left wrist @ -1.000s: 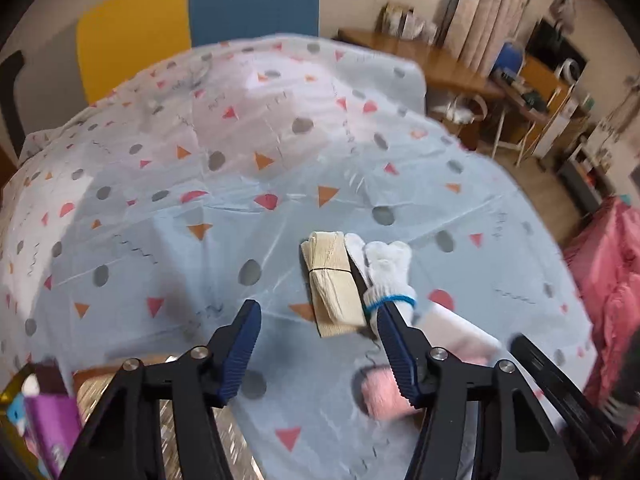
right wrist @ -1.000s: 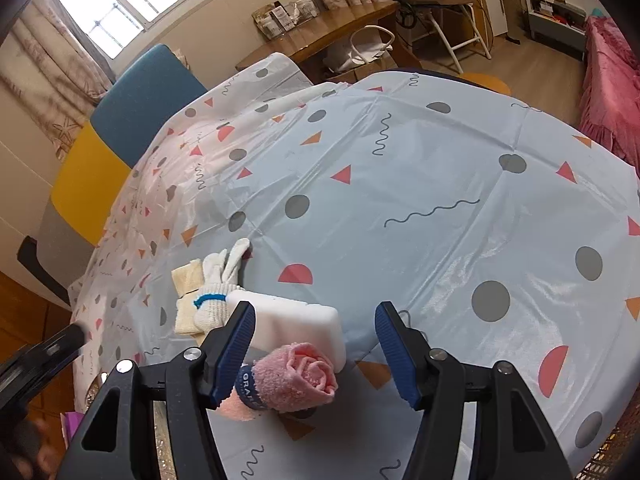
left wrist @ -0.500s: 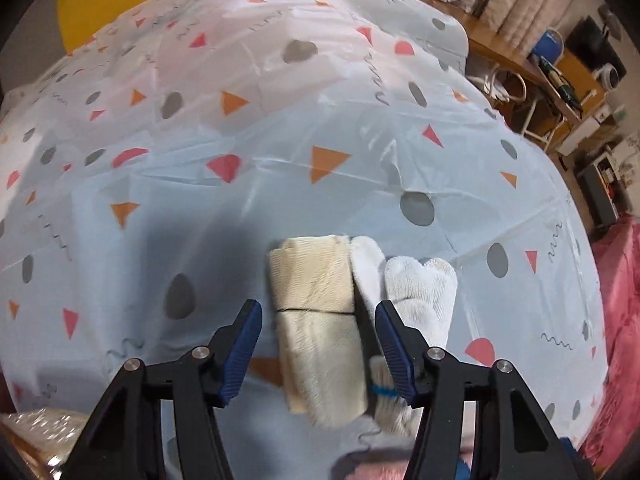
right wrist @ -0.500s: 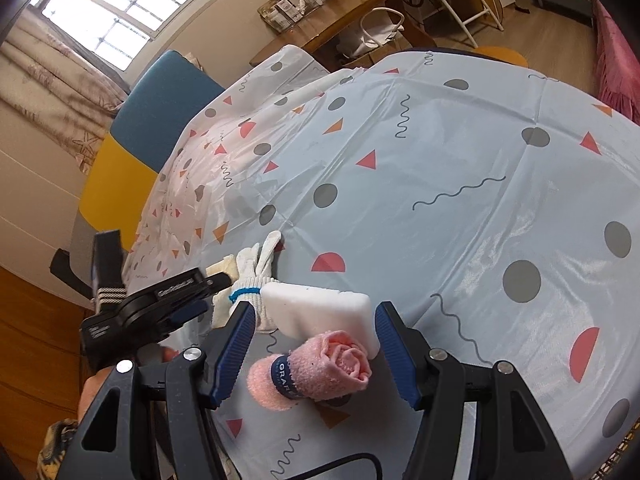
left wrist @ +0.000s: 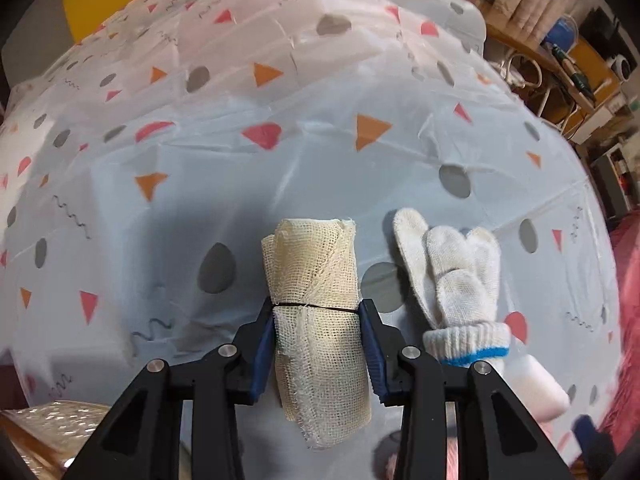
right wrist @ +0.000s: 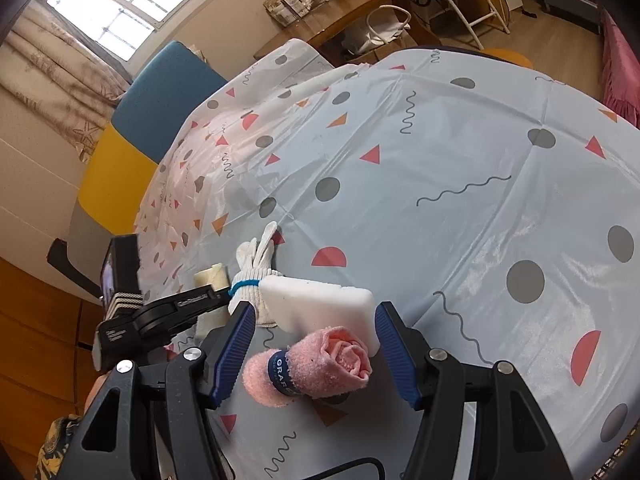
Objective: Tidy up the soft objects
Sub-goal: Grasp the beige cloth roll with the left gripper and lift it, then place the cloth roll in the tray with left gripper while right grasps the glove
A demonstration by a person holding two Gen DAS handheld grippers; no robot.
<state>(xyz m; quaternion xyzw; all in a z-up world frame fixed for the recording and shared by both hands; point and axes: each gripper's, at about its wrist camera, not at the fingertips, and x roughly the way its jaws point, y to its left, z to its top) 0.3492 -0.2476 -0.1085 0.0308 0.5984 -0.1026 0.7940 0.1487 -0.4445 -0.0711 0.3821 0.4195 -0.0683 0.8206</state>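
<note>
A rolled cream gauze cloth [left wrist: 318,312] lies on the patterned tablecloth [left wrist: 280,168]. My left gripper [left wrist: 317,312] is shut on it, a blue pad pressed on each side. A white knit glove with a blue cuff band [left wrist: 456,280] lies just right of the roll. In the right wrist view my right gripper [right wrist: 312,316] is open around a pink rolled towel with a dark band [right wrist: 316,366], its pads apart from it. A white sponge block [right wrist: 320,306] lies behind the towel, with the glove [right wrist: 256,264] and gauze roll [right wrist: 210,274] beyond.
The tablecloth [right wrist: 460,200] covers a round table; its edge drops off near the lower right. A yellow and blue chair [right wrist: 136,140] stands behind. A shiny gold-wrapped thing [left wrist: 48,432] sits at the lower left. A wooden desk [right wrist: 340,24] stands at the back.
My left gripper moved forward and down over the gauze roll and closed on it. My right gripper edged slightly closer to the pink towel and stayed open.
</note>
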